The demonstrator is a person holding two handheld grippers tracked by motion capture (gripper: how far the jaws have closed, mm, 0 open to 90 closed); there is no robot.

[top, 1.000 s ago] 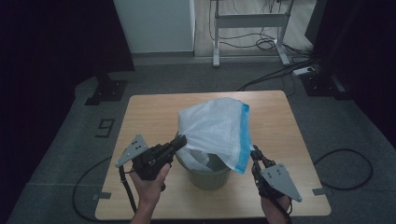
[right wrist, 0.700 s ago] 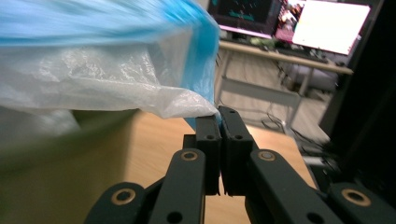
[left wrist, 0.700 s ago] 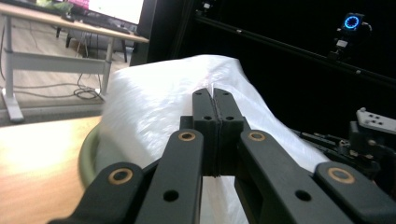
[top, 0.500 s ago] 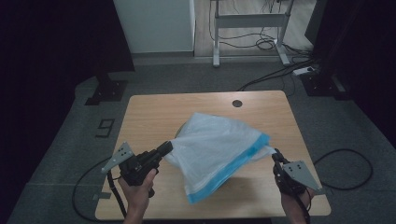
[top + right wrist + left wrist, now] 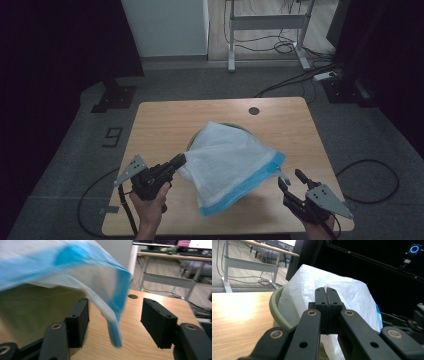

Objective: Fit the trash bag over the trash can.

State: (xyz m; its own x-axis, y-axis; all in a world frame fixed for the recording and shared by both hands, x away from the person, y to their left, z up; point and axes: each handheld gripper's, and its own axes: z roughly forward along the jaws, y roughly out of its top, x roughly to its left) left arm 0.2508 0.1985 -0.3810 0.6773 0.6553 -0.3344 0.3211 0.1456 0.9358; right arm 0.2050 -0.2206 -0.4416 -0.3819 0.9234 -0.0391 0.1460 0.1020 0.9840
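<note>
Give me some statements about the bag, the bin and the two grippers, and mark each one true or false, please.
1. The left gripper is shut on the white bag. True.
2. The right gripper is shut on the bag's blue edge. False: its jaws stand open, and the blue edge hangs between them.
3. A green bin is under the bag. True.
4. The bag lies flat on the floor. False: it is over the table.

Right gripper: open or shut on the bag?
Open. The right gripper has its fingers wide apart; the bag's blue edge hangs loose between them, touching neither.
</note>
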